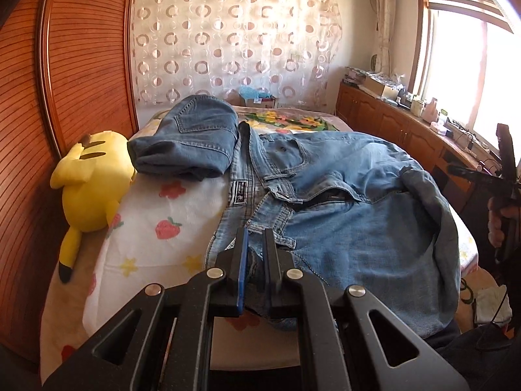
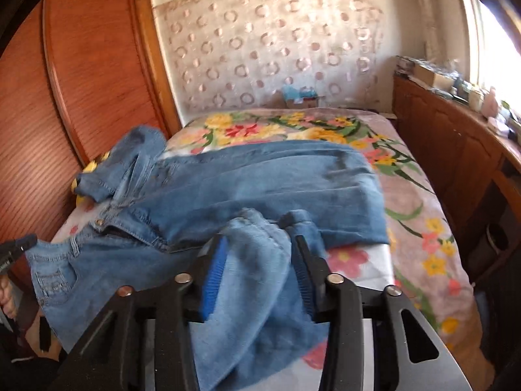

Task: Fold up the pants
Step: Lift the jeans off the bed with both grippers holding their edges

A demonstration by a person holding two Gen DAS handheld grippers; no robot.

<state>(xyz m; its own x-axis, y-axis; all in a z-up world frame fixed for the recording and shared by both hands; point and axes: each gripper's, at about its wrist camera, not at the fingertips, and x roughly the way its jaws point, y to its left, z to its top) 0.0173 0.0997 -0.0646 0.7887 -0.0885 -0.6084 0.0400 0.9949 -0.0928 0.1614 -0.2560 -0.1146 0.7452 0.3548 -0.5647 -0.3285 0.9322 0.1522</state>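
**Both grippers pinching the jeans on the bed**

The left gripper (image 1: pixel 255 238) has its two fingers pressed nearly together on the waistband edge of the light blue jeans (image 1: pixel 342 202), a fold of denim caught between the blue pads. Ahead of it the jeans spread across the floral bedspread (image 1: pixel 286 119), fly zipper open. Ahead and to its left sits a second, darker pair of folded jeans (image 1: pixel 192 140) — touching the spread pair's waistband. Further left a yellow Pikachu plush (image 1: pixel 91 182) lies against the wooden wardrobe (image 1: pixel 65 65).

The right gripper (image 2: pixel 260 244) stands wider, its fingers closed around a thick bunch of the jeans' leg fabric (image 2: pixel 254 280) that fills the gap between them. Beyond it one leg lies flat across the bed; the waist end is off to its left, near the left gripper's tip at the frame edge. To its right runs a wooden cabinet (image 2: pixel 439 137) under the window.
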